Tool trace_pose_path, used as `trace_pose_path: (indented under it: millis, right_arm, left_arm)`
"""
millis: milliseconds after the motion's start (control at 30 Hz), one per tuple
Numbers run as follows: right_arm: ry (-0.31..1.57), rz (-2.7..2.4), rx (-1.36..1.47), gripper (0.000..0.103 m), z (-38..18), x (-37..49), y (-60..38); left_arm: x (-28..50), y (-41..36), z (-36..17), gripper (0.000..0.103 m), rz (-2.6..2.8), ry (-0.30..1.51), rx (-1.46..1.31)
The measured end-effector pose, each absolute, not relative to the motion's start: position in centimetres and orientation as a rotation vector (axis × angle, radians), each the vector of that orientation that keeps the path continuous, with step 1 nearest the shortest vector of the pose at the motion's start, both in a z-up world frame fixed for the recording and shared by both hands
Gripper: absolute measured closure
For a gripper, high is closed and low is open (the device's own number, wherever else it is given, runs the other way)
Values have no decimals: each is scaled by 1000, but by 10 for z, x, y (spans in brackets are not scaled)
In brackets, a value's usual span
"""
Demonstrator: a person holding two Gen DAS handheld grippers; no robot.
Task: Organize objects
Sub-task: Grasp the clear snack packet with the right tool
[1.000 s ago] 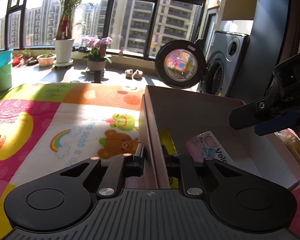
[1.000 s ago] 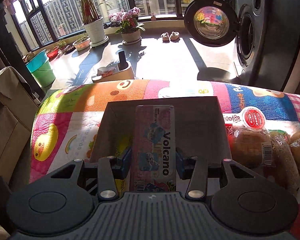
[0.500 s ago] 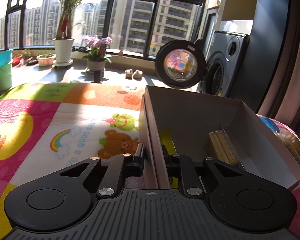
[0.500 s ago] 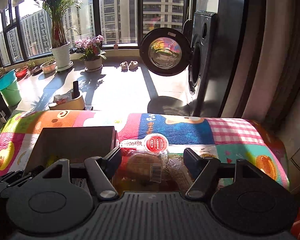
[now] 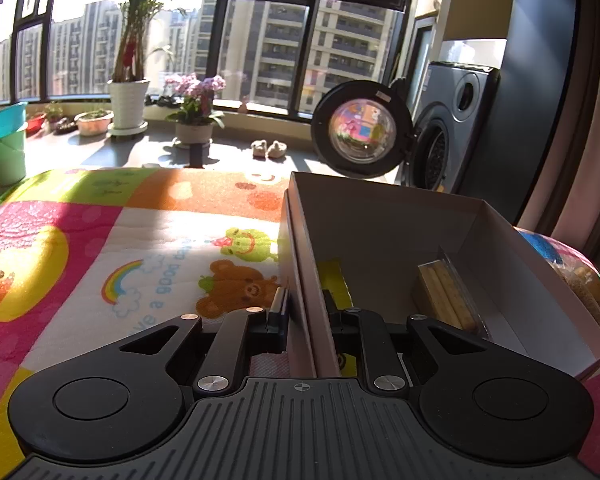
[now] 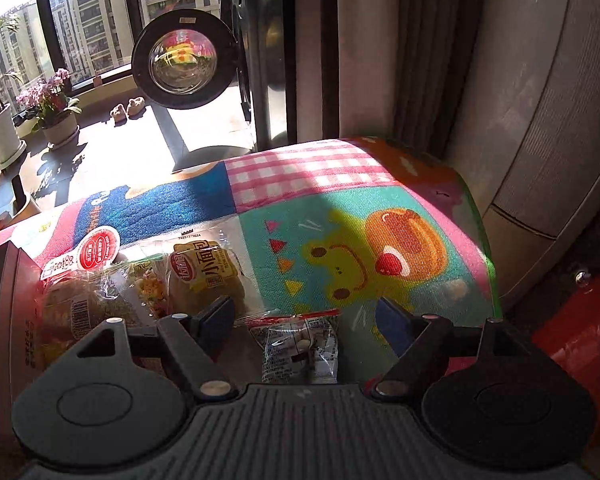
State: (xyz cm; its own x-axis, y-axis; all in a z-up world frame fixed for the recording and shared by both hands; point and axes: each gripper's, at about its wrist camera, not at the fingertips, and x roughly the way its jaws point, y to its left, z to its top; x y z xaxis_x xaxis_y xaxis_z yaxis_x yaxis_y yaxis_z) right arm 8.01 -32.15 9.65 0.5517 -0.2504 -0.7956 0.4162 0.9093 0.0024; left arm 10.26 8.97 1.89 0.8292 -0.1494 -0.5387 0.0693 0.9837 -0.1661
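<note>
My left gripper (image 5: 302, 312) is shut on the left wall of an open cardboard box (image 5: 380, 216) that sits on a colourful play mat (image 5: 140, 240). A clear pack of biscuit sticks (image 5: 446, 298) lies inside the box by its right wall. In the right wrist view my right gripper (image 6: 306, 314) hovers over snack packs with its jaws opening. A small clear packet with a red strip (image 6: 296, 344) lies between the fingers, untouched. A yellow bun pack (image 6: 206, 272) and a bread pack with a barcode (image 6: 74, 308) lie to the left.
A washing machine with its round door open (image 5: 360, 128) stands beyond the mat. Potted plants (image 5: 196, 112) line the sunny window sill. A curtain (image 6: 380, 48) and a grey appliance (image 6: 548, 128) stand right of the mat. A red object (image 6: 580, 332) sits at the lower right.
My right gripper let go of the pink Volcano pack in the box, swung right over the snack packs and opened wider. The left gripper has kept still on the box wall.
</note>
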Motion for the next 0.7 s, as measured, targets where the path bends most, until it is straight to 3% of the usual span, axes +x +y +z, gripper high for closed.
trace_pose_path:
  millis: [333, 367, 433, 700]
  right_arm:
    - [939, -354, 233, 26, 62, 90, -323]
    - [945, -345, 229, 28, 63, 89, -323]
    - [967, -330, 220, 44, 63, 88, -321]
    - [1007, -258, 183, 53, 71, 51, -301]
  left_arm:
    - [103, 90, 19, 85, -116, 582, -141]
    - [103, 90, 19, 85, -116, 582, -141]
    - [103, 90, 19, 85, -116, 582, -141]
    - [103, 90, 19, 85, -120, 579, -145]
